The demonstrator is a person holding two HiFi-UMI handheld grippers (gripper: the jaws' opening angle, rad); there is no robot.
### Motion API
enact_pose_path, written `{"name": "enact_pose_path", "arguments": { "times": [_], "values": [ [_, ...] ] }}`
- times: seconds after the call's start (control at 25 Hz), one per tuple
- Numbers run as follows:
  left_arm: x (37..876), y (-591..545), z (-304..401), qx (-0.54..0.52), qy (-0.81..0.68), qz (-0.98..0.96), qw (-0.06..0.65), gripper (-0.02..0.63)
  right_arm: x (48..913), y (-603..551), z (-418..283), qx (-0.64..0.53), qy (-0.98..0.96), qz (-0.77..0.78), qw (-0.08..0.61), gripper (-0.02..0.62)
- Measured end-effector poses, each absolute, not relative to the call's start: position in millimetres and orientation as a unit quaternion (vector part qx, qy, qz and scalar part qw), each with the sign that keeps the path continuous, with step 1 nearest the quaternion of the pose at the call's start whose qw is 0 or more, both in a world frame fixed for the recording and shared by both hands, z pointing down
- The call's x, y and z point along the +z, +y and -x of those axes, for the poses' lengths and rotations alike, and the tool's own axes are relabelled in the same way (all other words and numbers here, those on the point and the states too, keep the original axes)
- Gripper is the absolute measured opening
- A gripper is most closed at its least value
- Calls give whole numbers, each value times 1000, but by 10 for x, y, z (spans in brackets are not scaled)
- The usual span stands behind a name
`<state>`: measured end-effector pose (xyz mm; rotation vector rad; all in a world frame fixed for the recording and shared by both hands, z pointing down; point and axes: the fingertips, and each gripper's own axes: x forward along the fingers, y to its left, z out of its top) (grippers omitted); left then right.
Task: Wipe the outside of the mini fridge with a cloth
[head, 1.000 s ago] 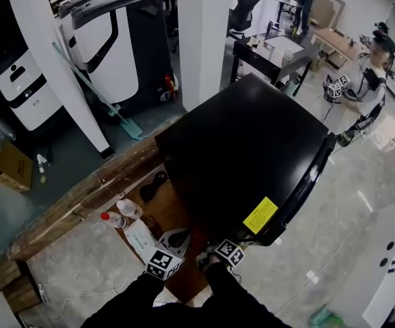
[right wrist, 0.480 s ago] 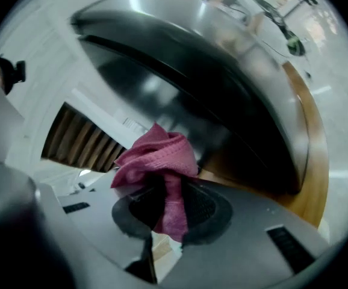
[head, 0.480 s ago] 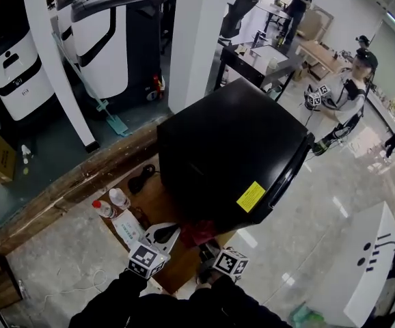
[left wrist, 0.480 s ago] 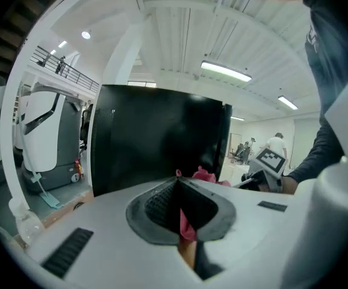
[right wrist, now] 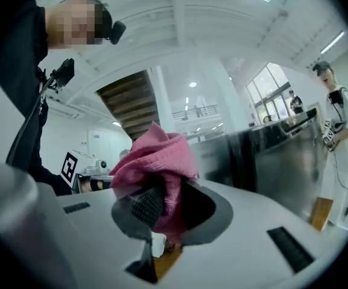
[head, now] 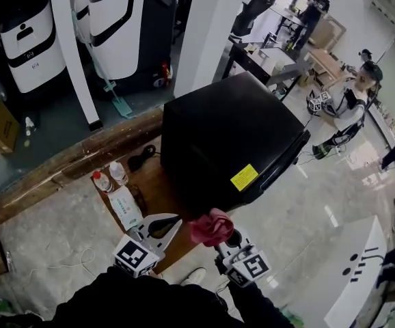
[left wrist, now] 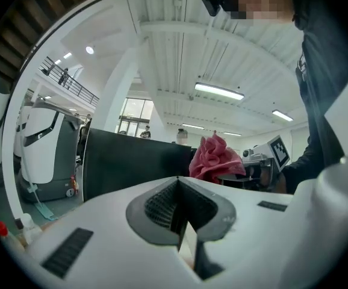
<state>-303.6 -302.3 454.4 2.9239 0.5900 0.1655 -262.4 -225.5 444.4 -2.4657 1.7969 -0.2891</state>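
The black mini fridge [head: 232, 139] stands on a wooden table [head: 162, 190], a yellow sticker on its near face. My right gripper [head: 219, 232] is shut on a bunched pink cloth [head: 212, 227], held just off the fridge's lower front corner and not touching it. The cloth [right wrist: 156, 167] fills the jaws in the right gripper view, with the fridge [right wrist: 264, 155] to the right. My left gripper [head: 158, 232] is shut with nothing in it, over the table edge left of the cloth. The left gripper view shows the fridge [left wrist: 135, 164] and the cloth [left wrist: 215, 158] ahead.
Two water bottles [head: 110, 176] and a pack of wipes [head: 126, 207] lie on the table left of the fridge. A white pillar [head: 204, 29] and grey machines [head: 126, 26] stand behind. A person with grippers [head: 351, 104] stands to the right on the glossy floor.
Both grippers have drawn back from the fridge toward me. The pink cloth has come up off the fridge's lower front and is now in plain view.
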Motion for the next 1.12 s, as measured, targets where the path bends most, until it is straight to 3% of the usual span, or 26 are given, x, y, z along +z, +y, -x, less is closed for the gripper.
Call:
{"name": "enact_pose_path", "arguments": {
  "times": [0.24,1.12],
  "values": [
    [4298,-2589,3132,34,175,-982,65,6,4218,-1927,2735,-51,627,778,9,66],
    [4087,-1903,3088,36,157,-986,50,6,3940,-1365,2686,-31,652,757,13,66]
  ]
}}
